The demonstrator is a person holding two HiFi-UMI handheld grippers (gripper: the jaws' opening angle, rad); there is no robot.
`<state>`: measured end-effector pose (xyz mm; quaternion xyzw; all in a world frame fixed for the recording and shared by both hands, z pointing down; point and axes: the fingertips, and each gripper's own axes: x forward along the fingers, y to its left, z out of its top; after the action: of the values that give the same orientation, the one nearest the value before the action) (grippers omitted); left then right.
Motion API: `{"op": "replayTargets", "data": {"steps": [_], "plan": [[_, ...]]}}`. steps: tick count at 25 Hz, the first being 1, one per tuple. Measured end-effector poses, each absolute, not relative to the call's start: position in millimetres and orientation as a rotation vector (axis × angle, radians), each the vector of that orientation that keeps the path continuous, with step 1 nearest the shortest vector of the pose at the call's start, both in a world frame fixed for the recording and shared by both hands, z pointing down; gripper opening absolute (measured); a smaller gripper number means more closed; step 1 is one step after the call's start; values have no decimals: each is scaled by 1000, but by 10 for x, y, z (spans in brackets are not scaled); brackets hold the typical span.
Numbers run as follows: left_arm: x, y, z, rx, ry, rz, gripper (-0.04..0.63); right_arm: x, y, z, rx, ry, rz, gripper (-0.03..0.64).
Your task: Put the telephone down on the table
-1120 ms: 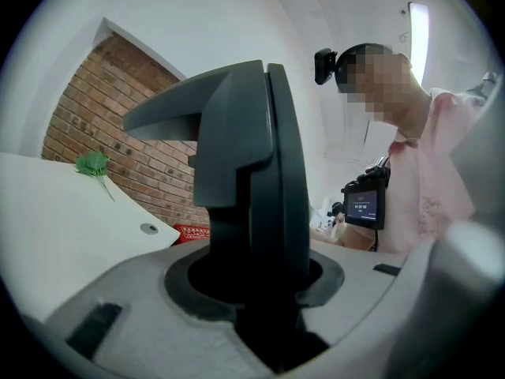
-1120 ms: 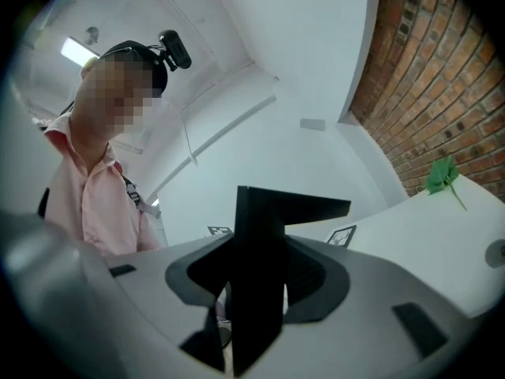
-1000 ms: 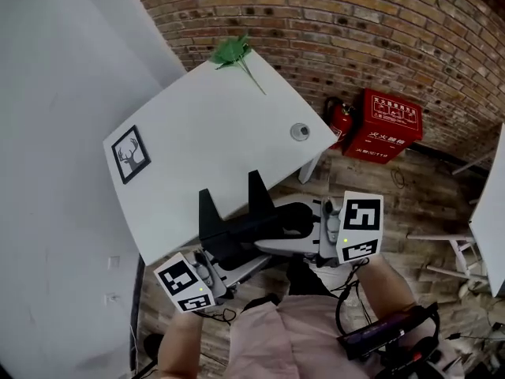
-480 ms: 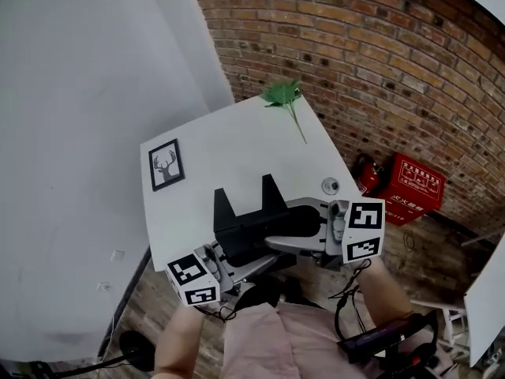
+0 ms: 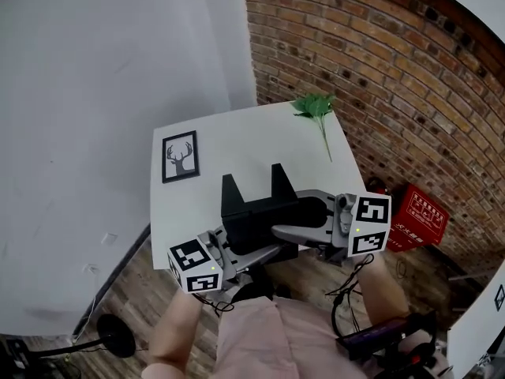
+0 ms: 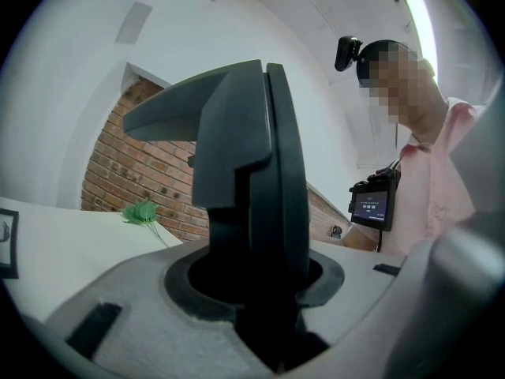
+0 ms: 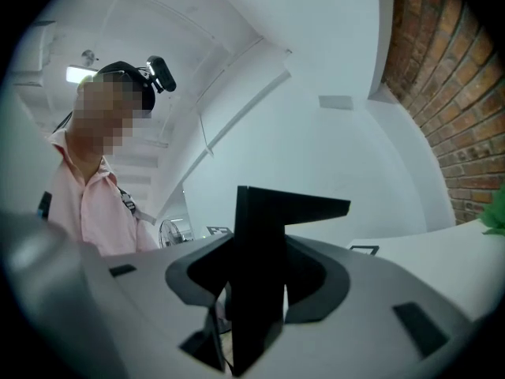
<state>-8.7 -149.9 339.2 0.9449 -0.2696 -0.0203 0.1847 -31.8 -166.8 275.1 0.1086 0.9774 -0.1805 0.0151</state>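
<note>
The telephone (image 5: 260, 212) is a black body with two upright prongs, held level over the near edge of the white table (image 5: 237, 144). My left gripper (image 5: 264, 251) grips it from the lower left, my right gripper (image 5: 282, 231) from the right. In the left gripper view the telephone (image 6: 252, 172) fills the middle, seated in the notch of the left gripper (image 6: 260, 310). In the right gripper view the telephone (image 7: 264, 227) is likewise clamped in the right gripper (image 7: 252, 310). Whether it touches the table is hidden.
A framed deer picture (image 5: 180, 155) lies at the table's left side and a green sprig (image 5: 316, 105) at its far right corner. A brick wall (image 5: 379, 69) stands to the right, with a red box (image 5: 416, 215) on the floor. A white wall is at the left.
Both grippers have carried the telephone forward, from short of the table to over its near edge. The table now lies straight ahead. Both grips are unchanged.
</note>
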Motion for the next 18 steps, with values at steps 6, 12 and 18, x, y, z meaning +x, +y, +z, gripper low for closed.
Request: {"op": "replayTargets", "data": {"steps": [6, 12, 18], "plan": [[-584, -1953, 3453, 2638, -770, -68, 164, -822, -2126, 2822, 351, 3040, -593, 179], [-893, -2290, 3443, 2667, -729, -42, 166, -1119, -2467, 2809, 302, 3041, -580, 179], [-927, -2497, 3510, 2655, -694, -41, 166, -1158, -2689, 2880, 266, 3050, -614, 179]]}}
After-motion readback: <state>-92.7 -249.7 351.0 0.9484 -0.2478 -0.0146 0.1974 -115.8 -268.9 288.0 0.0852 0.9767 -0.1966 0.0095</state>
